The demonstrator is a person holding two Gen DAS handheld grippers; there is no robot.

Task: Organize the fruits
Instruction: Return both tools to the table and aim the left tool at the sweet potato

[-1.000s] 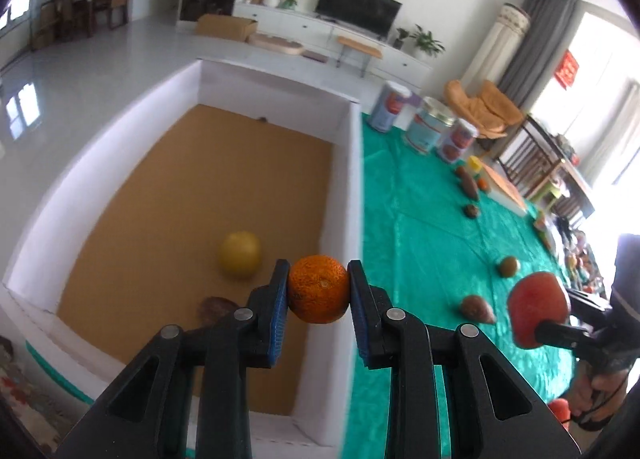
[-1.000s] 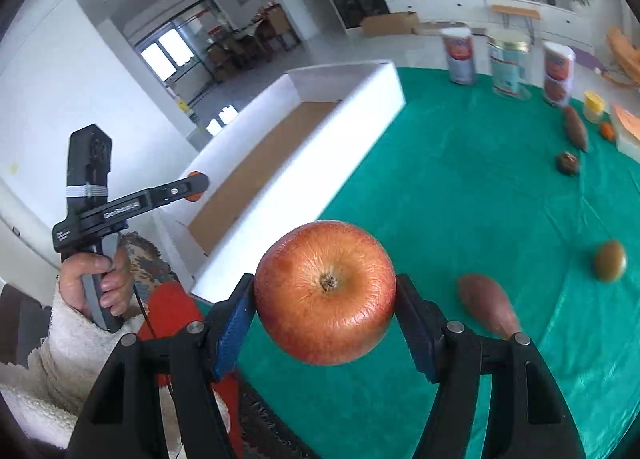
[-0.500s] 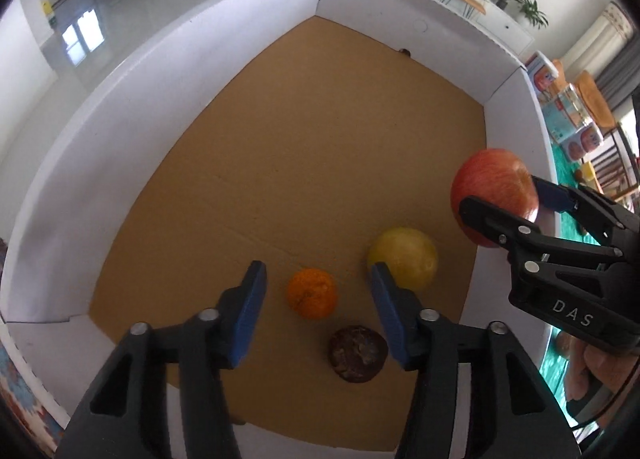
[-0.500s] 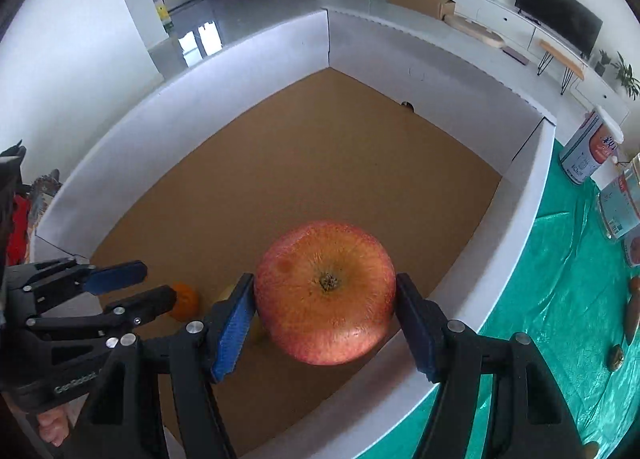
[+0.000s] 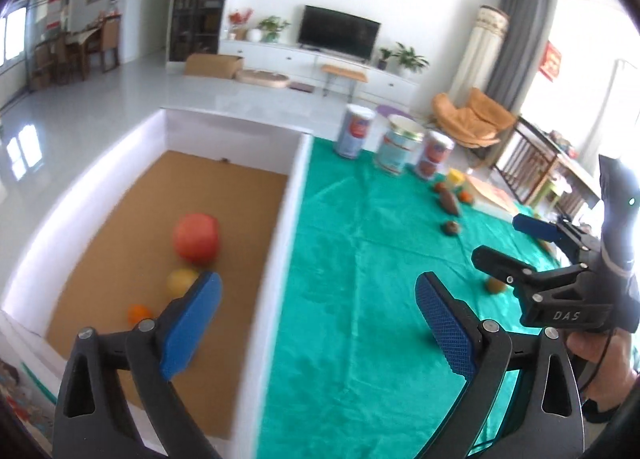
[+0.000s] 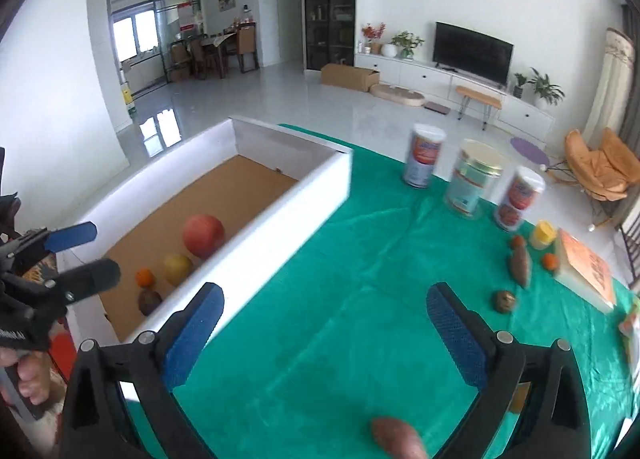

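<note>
Both claws, the left gripper [image 5: 318, 323] and the right gripper [image 6: 324, 333], have just been opening and stand apart with nothing between them. The apple [image 6: 203, 235], orange [image 6: 145, 277], yellow fruit [image 6: 178, 267] and a dark one [image 6: 149, 301] lie gathered in the white box [image 6: 280, 215] at left. More fruit [image 6: 520, 267] waits far right on the green cloth [image 6: 360, 299], in a bright living room.

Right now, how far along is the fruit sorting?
Done: apple, yellow fruit, orange and a dark brown fruit lie in the box. In hand: nothing; left gripper and right gripper have just opened and are empty. Left: brown fruits and a small orange one on the green cloth.
</note>
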